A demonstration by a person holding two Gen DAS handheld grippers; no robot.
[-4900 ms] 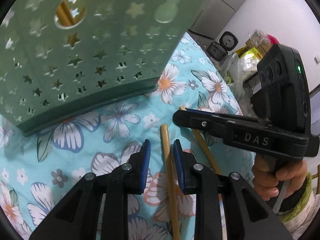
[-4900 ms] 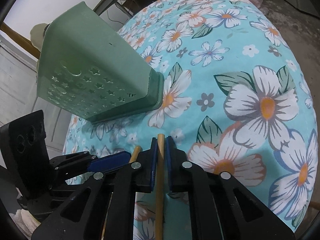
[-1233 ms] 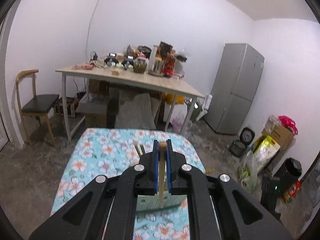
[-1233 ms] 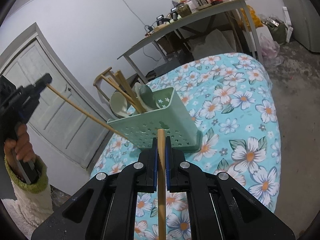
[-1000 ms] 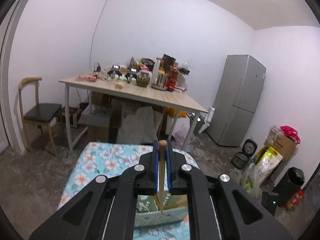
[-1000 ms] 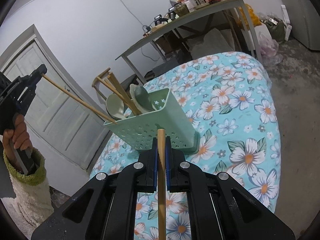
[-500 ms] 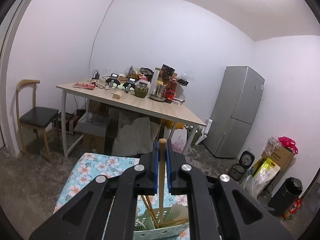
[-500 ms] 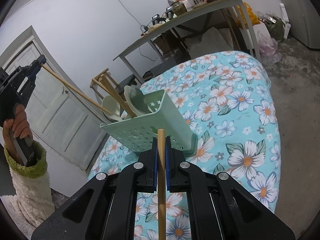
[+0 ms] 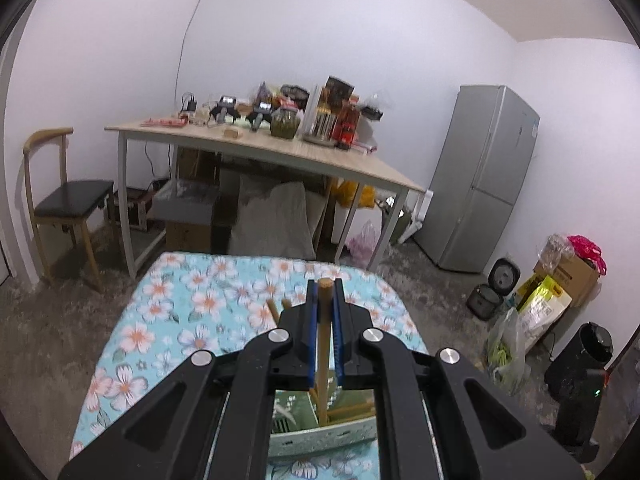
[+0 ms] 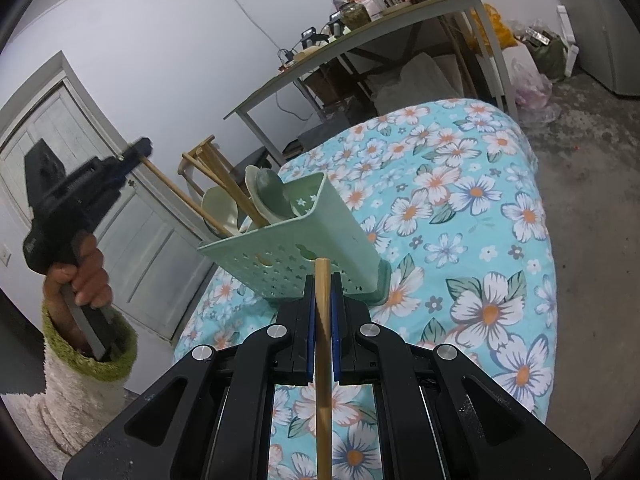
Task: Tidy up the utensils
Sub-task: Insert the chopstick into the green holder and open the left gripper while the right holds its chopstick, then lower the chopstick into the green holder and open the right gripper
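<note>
Left wrist view. The black left gripper [image 9: 325,334], blue-padded, is clamped on a light wooden chopstick [image 9: 322,364]. The stick's blunt top pokes just above the pads; its shaft runs down between the gripper's arms into a pale green perforated plastic utensil basket [image 9: 320,438] seen below. More wooden sticks [image 9: 352,412] lie slanted inside the basket, and two stick tops [image 9: 278,307] show just left of the gripper. The basket stands on a worktop covered with a turquoise floral cloth [image 9: 192,312]. Beyond: a wooden table with white legs [image 9: 280,156] crowded with jars and bottles, a wooden chair with a black seat [image 9: 68,200], a grey refrigerator [image 9: 484,184], bags and boxes along the right wall.

Right wrist view. The black right gripper [image 10: 322,328] is closed tight on a second light wooden chopstick [image 10: 323,380], which runs from the bottom edge of the frame up past the pads, its tip in front of the basket [image 10: 288,268] wall. This stick is outside the basket. The basket sits on the floral cloth [image 10: 472,240], holding pale green and cream spoons [image 10: 272,196] and several wooden chopsticks [image 10: 224,184] leaning left. At the left, a person's hand [image 10: 86,276] in a fuzzy cream sleeve with a green cuff [image 10: 92,356] grips the left gripper [image 10: 136,152]; its chopstick [image 10: 180,196] slants down, its lower end inside the basket at its near-left corner. A white panelled door [image 10: 132,220] stands behind.
</note>
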